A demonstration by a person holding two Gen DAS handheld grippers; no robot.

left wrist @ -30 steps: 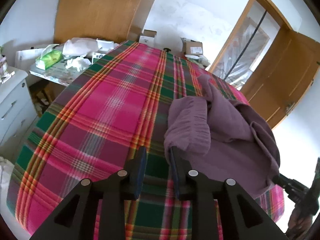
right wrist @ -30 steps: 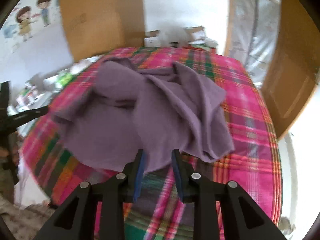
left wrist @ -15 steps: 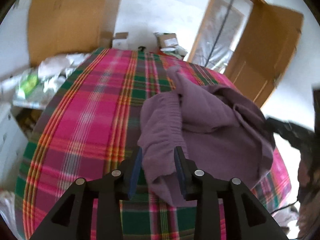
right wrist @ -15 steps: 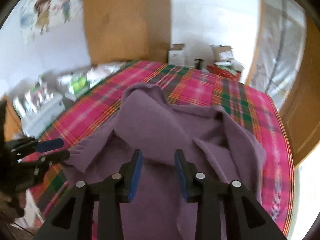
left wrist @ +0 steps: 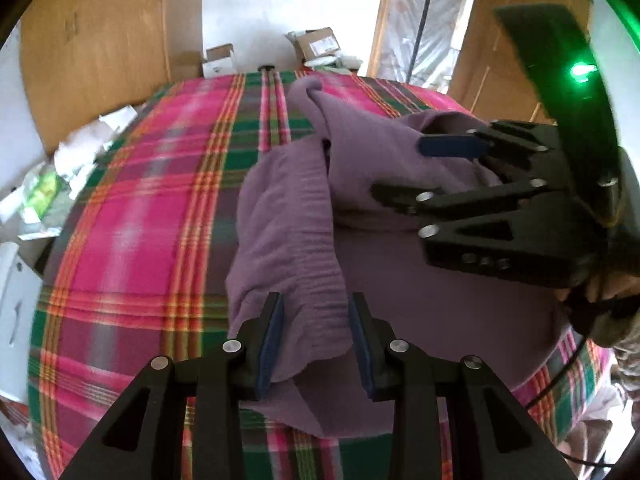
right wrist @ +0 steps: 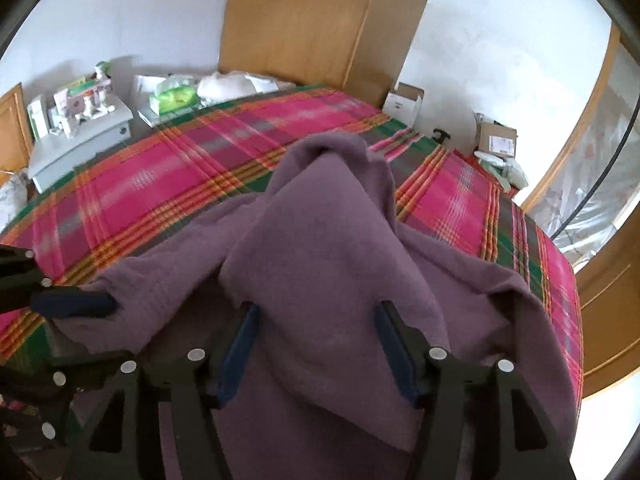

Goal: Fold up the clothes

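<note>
Purple sweatshirt (left wrist: pixel 400 280) lies crumpled at the near edge of the plaid bedspread (left wrist: pixel 152 200). Within the last second both grippers closed in over it: left gripper (left wrist: pixel 316 340) now straddles the ribbed hem, right gripper (right wrist: pixel 316 344) a raised fold, jaws apart on both. Likely about to pinch.

A plaid bedspread (right wrist: pixel 168 184) lay beneath the claws, wooden wardrobe (right wrist: pixel 304 20) far ahead, green tissue pack (right wrist: pixel 174 98) and white cabinet (right wrist: pixel 80 140) ahead-left, cardboard boxes (right wrist: pixel 496 140) ahead-right.
</note>
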